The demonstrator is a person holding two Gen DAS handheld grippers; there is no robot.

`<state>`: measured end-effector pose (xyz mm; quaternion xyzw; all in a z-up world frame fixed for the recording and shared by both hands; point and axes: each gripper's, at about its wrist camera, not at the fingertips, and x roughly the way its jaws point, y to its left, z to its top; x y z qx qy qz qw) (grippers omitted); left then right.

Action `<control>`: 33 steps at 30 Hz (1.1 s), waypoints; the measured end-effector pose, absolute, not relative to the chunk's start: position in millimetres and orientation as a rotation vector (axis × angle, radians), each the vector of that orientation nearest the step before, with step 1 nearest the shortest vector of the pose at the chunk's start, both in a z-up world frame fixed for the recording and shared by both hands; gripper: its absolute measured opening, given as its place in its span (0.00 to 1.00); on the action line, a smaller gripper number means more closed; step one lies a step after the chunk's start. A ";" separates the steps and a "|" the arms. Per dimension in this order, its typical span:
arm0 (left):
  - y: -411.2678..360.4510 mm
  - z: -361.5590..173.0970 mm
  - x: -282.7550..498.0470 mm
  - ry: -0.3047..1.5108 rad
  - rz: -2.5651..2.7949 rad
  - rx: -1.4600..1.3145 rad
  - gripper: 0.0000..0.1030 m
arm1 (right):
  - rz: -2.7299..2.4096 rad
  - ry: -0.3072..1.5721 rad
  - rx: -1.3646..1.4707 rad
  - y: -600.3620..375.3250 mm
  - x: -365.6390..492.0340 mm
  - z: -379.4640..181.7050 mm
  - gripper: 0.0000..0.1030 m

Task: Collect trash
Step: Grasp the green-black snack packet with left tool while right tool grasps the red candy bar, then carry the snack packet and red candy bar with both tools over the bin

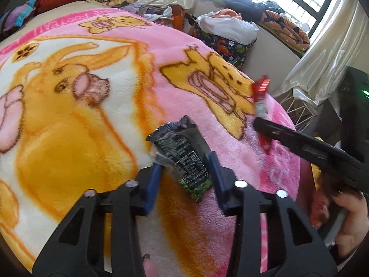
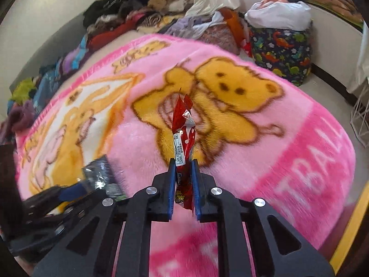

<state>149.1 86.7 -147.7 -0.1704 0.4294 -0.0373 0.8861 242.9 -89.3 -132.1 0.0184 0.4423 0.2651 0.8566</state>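
Left gripper [image 1: 184, 168]: my blue pads sit either side of a crumpled black-and-green foil snack wrapper [image 1: 184, 154]. The wrapper looks lifted off the fleece, so I judge it pinched, though the jaws are fairly wide around it.

Right gripper [image 2: 182, 175]: jaws nearly together, pinching a long red plastic candy wrapper [image 2: 183, 133] at its lower end. It stands upright out of the pads. From the left wrist view the same red wrapper [image 1: 260, 92] pokes up past the right finger.

Under both: pink fleece blanket with yellow cartoon bears [image 2: 265, 152], no other loose wrappers visible on it.

Beyond the blanket: dinosaur-print fabric bag stuffed with laundry [image 2: 281, 48], heaps of clothes along the wall [image 2: 129, 16], a white wire basket [image 1: 299, 113] by the curtain, just off the blanket's edge.

Status estimate: both pieces picked, neither dropped off yet. Left to do: carry both to a bin. The wire basket might be it, can't confirm.
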 end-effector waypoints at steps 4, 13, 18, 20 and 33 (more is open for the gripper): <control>77.9 -145.2 151.9 0.892 -0.084 -0.328 0.25 | 0.539 0.876 0.093 -114.8 221.6 -114.9 0.13; 58.5 -128.8 147.5 0.861 -0.115 -0.289 0.16 | 0.484 0.800 0.160 -162.8 181.8 -86.3 0.13; 45.1 -116.7 144.4 0.840 -0.140 -0.270 0.16 | 0.454 0.762 0.181 -187.6 164.5 -72.7 0.13; 39.2 -110.3 143.2 0.828 -0.152 -0.263 0.16 | 0.445 0.751 0.194 -197.0 160.0 -68.7 0.13; -16.4 -69.9 135.1 0.749 -0.272 -0.213 0.15 | 0.323 0.695 0.245 -257.1 131.7 -54.7 0.13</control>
